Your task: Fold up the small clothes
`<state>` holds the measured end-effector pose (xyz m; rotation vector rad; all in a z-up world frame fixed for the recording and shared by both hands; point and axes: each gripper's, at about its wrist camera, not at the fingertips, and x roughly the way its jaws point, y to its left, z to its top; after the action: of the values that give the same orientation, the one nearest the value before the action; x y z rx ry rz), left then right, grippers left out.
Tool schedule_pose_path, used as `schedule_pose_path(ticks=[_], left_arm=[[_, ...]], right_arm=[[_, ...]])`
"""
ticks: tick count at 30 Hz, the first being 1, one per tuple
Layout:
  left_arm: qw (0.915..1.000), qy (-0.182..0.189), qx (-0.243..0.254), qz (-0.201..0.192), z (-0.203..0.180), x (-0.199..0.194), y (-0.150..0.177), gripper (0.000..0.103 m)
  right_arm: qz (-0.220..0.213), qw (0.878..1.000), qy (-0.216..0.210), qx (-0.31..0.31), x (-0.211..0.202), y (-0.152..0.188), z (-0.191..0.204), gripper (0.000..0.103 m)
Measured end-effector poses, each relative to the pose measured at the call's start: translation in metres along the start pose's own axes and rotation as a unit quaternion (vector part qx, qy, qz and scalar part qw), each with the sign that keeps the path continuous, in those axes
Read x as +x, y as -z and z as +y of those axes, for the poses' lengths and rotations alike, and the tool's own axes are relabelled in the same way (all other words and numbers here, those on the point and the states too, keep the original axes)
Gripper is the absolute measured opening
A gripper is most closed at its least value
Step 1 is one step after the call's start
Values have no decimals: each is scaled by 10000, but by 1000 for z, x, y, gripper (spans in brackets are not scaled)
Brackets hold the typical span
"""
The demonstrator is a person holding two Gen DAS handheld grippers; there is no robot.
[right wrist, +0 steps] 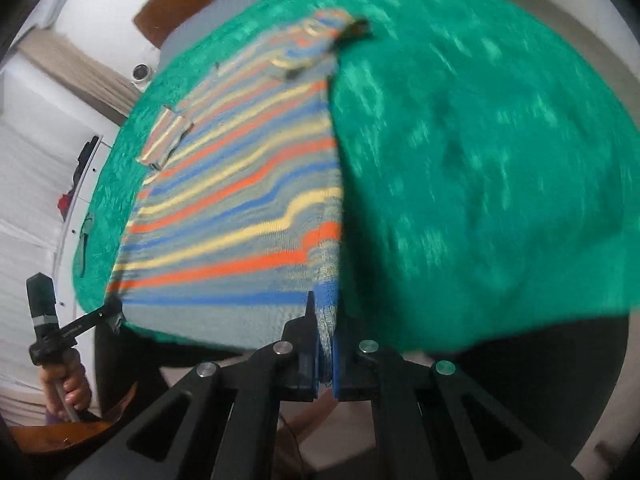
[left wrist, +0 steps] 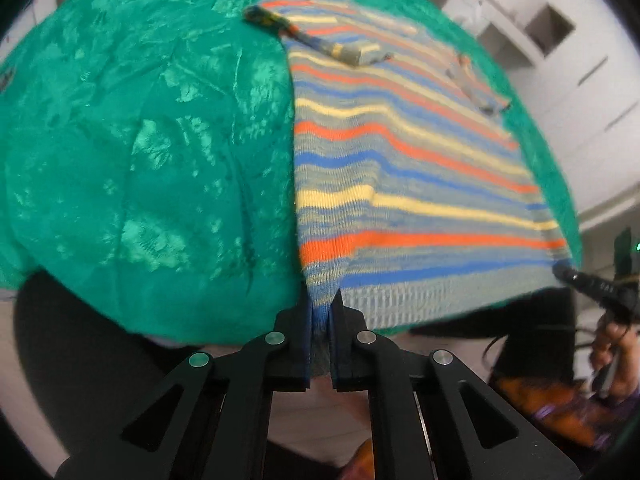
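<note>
A: Where is the striped knit top at this moment?

B: Spread flat on a green crushed-velvet cloth that covers the table, its short sleeves folded in over the body and its ribbed hem at the near edge.

A: And the tongs?

B: Both are clenched on that hem. The left gripper pinches the hem's left corner, with knit bunched between its blue-lined fingers. The right gripper pinches the opposite corner in the same way, a fold of blue and grey fabric pressed between its pads.

A: Is the person visible?

B: Only hands. The left wrist view catches the right hand on its handle; the right wrist view, somewhat blurred, shows the left hand gripping the other.
</note>
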<state>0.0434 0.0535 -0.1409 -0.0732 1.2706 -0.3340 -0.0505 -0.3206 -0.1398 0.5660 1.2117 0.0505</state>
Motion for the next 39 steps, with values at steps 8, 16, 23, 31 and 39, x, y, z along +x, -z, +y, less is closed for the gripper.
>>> schedule_pose_path(ticks=[8, 16, 23, 31, 39], left_arm=[[9959, -762, -2, 482, -11, 66, -2, 4], [9959, -782, -78, 437, -8, 65, 3, 14], [9954, -922, -213, 134, 15, 16, 35, 41], [9898, -584, -212, -1282, 14, -41, -11, 71], [9895, -242, 258, -1401, -23, 13, -55, 72]], right_arm=[[346, 9968, 717, 100, 67, 4, -9, 3], [312, 9960, 831, 52, 71, 5, -7, 4], [285, 9933, 1116, -71, 49, 11, -4, 37], [-733, 9853, 1468, -485, -11, -14, 19, 40], [-1131, 9797, 637, -1530, 19, -56, 89, 47]])
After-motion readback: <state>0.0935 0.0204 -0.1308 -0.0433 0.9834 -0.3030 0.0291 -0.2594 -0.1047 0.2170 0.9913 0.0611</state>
